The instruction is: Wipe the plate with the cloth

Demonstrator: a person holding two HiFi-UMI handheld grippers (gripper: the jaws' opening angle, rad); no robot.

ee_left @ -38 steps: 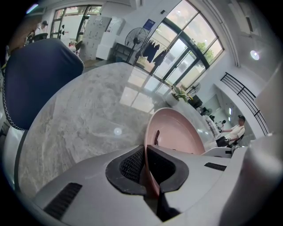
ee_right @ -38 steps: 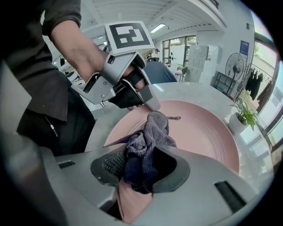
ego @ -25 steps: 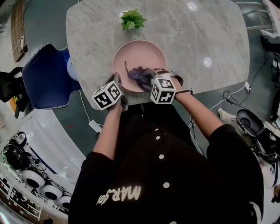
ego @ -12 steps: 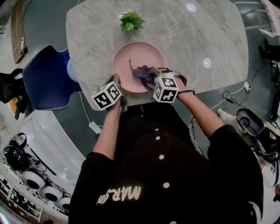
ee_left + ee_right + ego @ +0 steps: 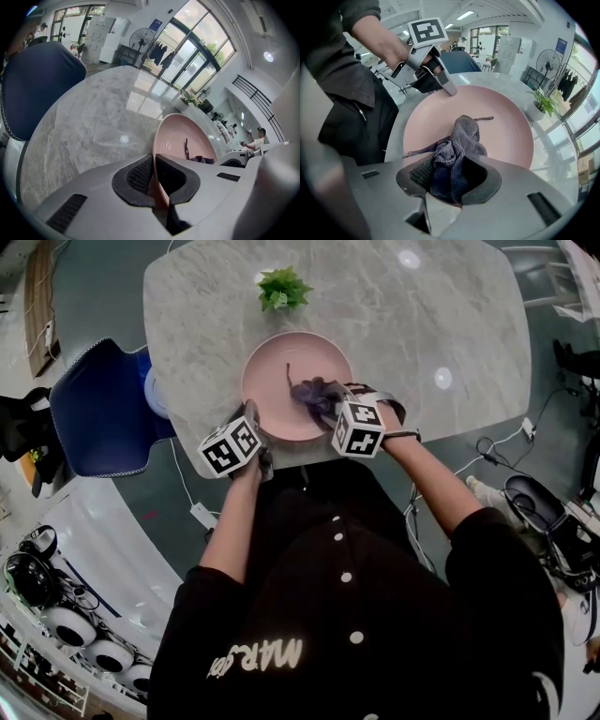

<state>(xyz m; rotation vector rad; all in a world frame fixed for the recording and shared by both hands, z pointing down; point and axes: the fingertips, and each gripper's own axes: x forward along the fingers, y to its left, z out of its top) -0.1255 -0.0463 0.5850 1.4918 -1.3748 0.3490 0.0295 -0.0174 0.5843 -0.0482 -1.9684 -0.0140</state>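
A pink plate [image 5: 281, 371] [image 5: 506, 126] [image 5: 176, 136] lies on the marble table near its front edge. My left gripper [image 5: 255, 435] [image 5: 153, 180] is shut on the plate's near left rim, which runs between its pads. A bunched purple cloth [image 5: 319, 395] [image 5: 457, 150] rests on the plate's right half, a thin loop of it trailing toward the centre. My right gripper [image 5: 339, 413] [image 5: 450, 180] is shut on the cloth and presses it on the plate surface.
A small potted plant [image 5: 283, 284] [image 5: 543, 103] stands on the table [image 5: 441, 315] just beyond the plate. A dark blue chair [image 5: 98, 409] is at the table's left side. Cables and equipment lie on the floor around.
My right gripper has dragged the cloth to the right across the plate. The left gripper and the plate have stayed where they were.
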